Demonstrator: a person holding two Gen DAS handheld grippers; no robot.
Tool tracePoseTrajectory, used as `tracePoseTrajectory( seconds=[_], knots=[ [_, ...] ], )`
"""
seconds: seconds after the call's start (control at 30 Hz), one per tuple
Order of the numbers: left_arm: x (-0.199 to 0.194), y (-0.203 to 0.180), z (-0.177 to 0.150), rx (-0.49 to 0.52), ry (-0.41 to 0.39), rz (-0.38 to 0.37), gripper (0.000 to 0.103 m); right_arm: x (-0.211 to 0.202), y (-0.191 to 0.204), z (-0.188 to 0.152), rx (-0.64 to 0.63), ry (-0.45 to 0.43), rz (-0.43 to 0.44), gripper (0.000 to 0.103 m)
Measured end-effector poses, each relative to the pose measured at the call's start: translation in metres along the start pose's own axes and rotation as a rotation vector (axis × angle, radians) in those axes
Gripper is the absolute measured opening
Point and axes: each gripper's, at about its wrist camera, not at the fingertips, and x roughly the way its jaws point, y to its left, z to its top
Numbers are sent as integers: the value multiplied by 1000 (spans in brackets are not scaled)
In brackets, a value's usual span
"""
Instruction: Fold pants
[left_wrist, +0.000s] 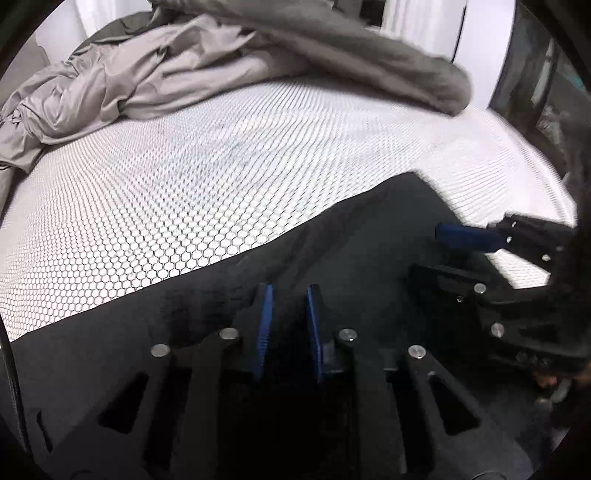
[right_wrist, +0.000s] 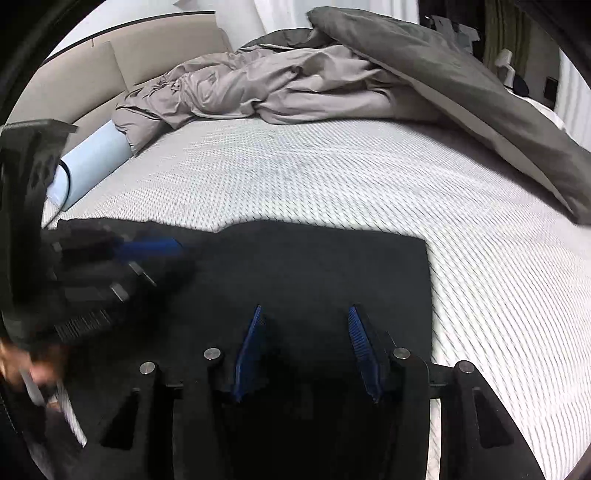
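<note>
Pants (right_wrist: 314, 273), black, flat on mattress (right_wrist: 332, 173); long axis runs left-right under both my grippers. Left gripper (left_wrist: 288, 325): fingers narrowly parted, empty. Right gripper (right_wrist: 306, 350): fingers wide, nearer the square end.

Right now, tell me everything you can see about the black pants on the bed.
The black pants look like a soft, matte dark fabric, spread mostly flat on the white mesh-patterned mattress near its front edge. The far edge is slightly wavy and the right end shows a straight, squared corner. The left gripper sits over the cloth with a narrow gap between its blue pads; the right gripper is over it too, wider open. Neither clearly pinches fabric. The grey duvet lies apart, farther back.
</note>
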Motion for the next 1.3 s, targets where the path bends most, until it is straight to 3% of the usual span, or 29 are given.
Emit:
tracePoseTrajectory(
  seconds=[0.1, 0.2, 0.3, 0.4, 0.5, 0.57, 0.63, 0.67, 0.73, 0.8, 0.87, 0.97, 1.03, 1.1, 1.17, 1.23, 1.3],
  knots=[
    [16, 15, 3, -80, 30, -73, 13, 29, 1, 7, 11, 63, -8, 49],
    [11, 26, -1, -110, 16, -127, 8, 41, -10, 8, -27, 98, -150, 49],
    [-2, 24, -8, -93, 4, -109, 8, 32, -39, 5, 55, 95, -289, 49],
    [-35, 4, -22, -36, -58, -71, 8, 5, -49, -8, 124, 52, -197, 49],
    [-49, -22, -42, 16, -88, -93, 11, -25, -10, -12, 30, -27, -91, 49],
    [-35, -41, -52, 61, -21, -116, 11, -22, 17, -19, -7, -3, 15, 50],
    [-24, -50, -58, 99, -4, -89, 13, 2, 29, -23, -35, 68, 52, 50],
    [-24, -48, -60, 105, -5, -106, 14, 15, 33, -29, -64, 112, 23, 49],
    [-32, -41, -66, 99, -16, -134, 15, 19, 31, -38, -122, 99, -23, 49],
    [-46, -34, -73, 98, -38, -109, 24, 7, 19, -43, -120, 92, -121, 49],
    [-56, -23, -79, 81, -54, -86, 24, -5, -1, -54, -89, 70, -209, 50],
    [-69, -26, -83, 79, -87, -63, 24, -29, -18, -65, 13, 26, -184, 50],
    [-72, -30, -83, 101, -104, -113, 24, -48, 0, -71, 2, -30, -96, 50],
    [-64, -46, -85, 138, -74, -149, 25, -49, 26, -67, -40, -51, 14, 50],
    [-55, -57, -90, 183, -53, -114, 29, -36, 52, -68, -72, -22, 70, 50],
    [-53, -56, -95, 217, -47, -111, 29, -9, 55, -71, -152, 55, 9, 49],
    [-57, -44, -100, 191, -45, -129, 29, -13, 43, -79, -158, 42, -42, 49]
  ],
)
